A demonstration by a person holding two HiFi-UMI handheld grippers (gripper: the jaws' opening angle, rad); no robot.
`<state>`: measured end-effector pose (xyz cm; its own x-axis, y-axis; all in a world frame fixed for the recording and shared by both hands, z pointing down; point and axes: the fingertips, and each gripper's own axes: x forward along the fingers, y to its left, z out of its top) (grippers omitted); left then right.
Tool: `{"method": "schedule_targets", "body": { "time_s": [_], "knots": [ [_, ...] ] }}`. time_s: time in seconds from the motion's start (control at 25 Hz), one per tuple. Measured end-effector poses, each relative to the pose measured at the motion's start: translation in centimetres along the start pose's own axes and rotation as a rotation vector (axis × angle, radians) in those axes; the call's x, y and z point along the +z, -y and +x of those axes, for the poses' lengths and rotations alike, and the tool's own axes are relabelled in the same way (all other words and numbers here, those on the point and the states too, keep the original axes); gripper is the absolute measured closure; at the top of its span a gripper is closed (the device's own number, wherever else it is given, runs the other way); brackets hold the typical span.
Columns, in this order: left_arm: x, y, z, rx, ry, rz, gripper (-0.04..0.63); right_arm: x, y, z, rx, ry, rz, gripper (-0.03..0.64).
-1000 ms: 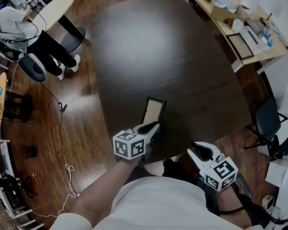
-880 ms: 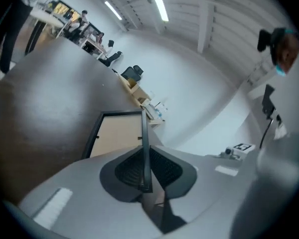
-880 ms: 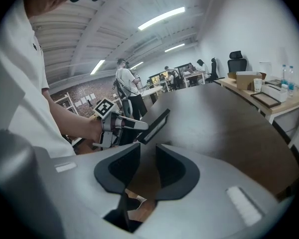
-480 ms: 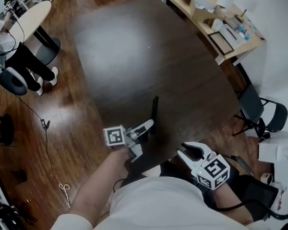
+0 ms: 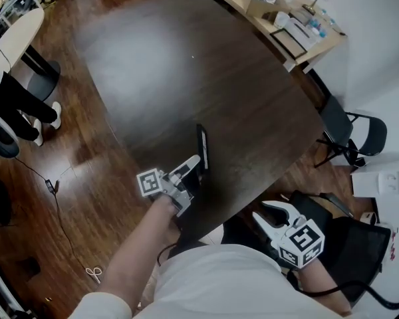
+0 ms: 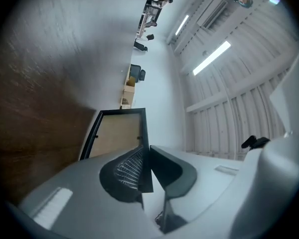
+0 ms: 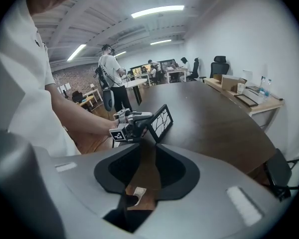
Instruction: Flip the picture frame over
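The black picture frame (image 5: 201,146) stands up on its edge on the dark table (image 5: 206,65), seen nearly edge-on in the head view. My left gripper (image 5: 198,167) is shut on its near edge. In the left gripper view its beige back panel (image 6: 117,133) rises just past the jaws. The right gripper view shows its front with a branch-like print (image 7: 160,121), held by the left gripper (image 7: 132,121). My right gripper (image 5: 274,212) hangs open off the table's near edge, with nothing between its fingers.
A light wooden desk (image 5: 279,12) with boxes and a flat frame stands at the top right. A black chair (image 5: 349,135) sits by the table's right side. A seated person's legs (image 5: 13,105) and a round pale table (image 5: 13,32) are at the left.
The left gripper has rolled over and raised the frame from a low tilt to standing on its edge. The right gripper has stayed near the table's edge.
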<state>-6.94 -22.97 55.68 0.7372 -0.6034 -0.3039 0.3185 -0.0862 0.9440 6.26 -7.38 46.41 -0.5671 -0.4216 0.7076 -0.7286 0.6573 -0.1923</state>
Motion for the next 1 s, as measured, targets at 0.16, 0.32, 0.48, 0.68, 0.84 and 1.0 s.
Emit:
{"method": "schedule_targets", "body": {
  "time_s": [0.16, 0.32, 0.48, 0.68, 0.84, 1.0],
  "knots": [
    [-0.2, -0.1, -1.2, -0.034, 0.017, -0.031, 0.552, -0.3, -1.1, 0.1, -0.008, -0.008, -0.002, 0.517],
    [-0.2, -0.7, -2.1, 0.014, -0.005, 0.018, 0.545, 0.1, -1.6, 0.6, -0.006, -0.018, -0.017, 0.516],
    [-0.3, -0.9, -2.4, 0.046, -0.053, 0.054, 0.543, 0.2, -2.0, 0.9, 0.0, -0.024, -0.027, 0.515],
    [-0.2, -1.2, -3.1, 0.121, -0.099, 0.14, 0.541, 0.4, -2.3, 1.2, 0.002, -0.024, -0.031, 0.515],
    [0.2, -1.6, -3.7, 0.166, -0.114, 0.179, 0.543, 0.4, -2.4, 1.2, -0.001, -0.021, -0.029, 0.515],
    [1.4, -2.3, -4.7, 0.244, -0.104, 0.219, 0.551, 0.3, -2.6, 1.6, 0.001, -0.025, -0.027, 0.515]
  ]
}}
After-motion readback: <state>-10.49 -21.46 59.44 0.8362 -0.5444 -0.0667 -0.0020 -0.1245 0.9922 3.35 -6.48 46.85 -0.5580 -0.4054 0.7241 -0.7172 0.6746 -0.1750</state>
